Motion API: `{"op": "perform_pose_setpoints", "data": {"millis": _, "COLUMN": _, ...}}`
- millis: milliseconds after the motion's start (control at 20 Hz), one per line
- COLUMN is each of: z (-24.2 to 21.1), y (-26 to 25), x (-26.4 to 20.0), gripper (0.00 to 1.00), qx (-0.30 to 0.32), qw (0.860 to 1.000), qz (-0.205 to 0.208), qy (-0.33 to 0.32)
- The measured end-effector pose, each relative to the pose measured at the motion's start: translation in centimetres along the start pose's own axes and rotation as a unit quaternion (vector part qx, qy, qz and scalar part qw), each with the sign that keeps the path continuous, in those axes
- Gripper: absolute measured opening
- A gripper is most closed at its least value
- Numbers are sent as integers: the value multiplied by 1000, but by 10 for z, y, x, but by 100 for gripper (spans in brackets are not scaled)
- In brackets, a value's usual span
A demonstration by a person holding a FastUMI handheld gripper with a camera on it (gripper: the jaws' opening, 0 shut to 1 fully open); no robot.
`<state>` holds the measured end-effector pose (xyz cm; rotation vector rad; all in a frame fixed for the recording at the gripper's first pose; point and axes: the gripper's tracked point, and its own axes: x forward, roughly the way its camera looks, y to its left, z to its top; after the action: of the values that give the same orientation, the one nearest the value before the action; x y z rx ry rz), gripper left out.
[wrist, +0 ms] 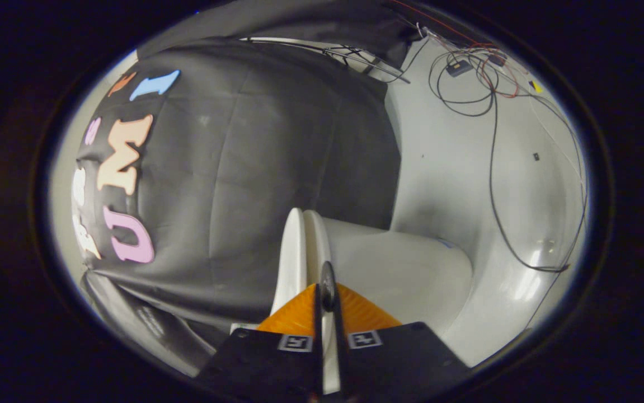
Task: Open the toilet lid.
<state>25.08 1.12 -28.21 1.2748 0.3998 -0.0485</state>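
The view is tilted sideways. The white toilet lid point(317, 240) stands on edge and runs straight out from between my fingers. My gripper point(327, 290) is shut on its thin rim, and a strip of white shows in the narrow gap between the fingers. A second white rim point(292, 252), close against the first, passes behind one finger; I cannot tell lid from seat there. The rounded white toilet body point(411, 268) bulges out beside the lid, just beyond the fingers.
The black booth cloth point(254, 168) hangs behind the lid. A white wall point(445, 168) stands behind the toilet body, with loose black and red cables point(491, 168) and a small box point(459, 68) trailing over it.
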Motion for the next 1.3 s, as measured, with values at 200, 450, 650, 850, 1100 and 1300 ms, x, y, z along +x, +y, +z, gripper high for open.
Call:
{"op": "perform_pose_setpoints", "data": {"millis": 200, "z": 0, "y": 22, "x": -2, "gripper": 6, "qx": -31, "qw": 999, "qz": 22, "qy": -8}}
{"op": "perform_pose_setpoints", "data": {"millis": 450, "z": -2, "y": 69, "x": -13, "gripper": 5, "qx": -108, "qw": 993, "qz": 26, "qy": -46}}
{"op": "perform_pose_setpoints", "data": {"millis": 650, "z": -15, "y": 119, "x": -26, "gripper": 5, "qx": -158, "qw": 985, "qz": 45, "qy": -56}}
{"op": "perform_pose_setpoints", "data": {"millis": 850, "z": -38, "y": 179, "x": -36, "gripper": 5, "qx": -234, "qw": 969, "qz": 61, "qy": -56}}
{"op": "perform_pose_setpoints", "data": {"millis": 1100, "z": -86, "y": 256, "x": -45, "gripper": 7, "qx": -330, "qw": 939, "qz": 82, "qy": -53}}
{"op": "perform_pose_setpoints", "data": {"millis": 1300, "z": -116, "y": 288, "x": -48, "gripper": 8, "qx": -407, "qw": 911, "qz": 47, "qy": -48}}
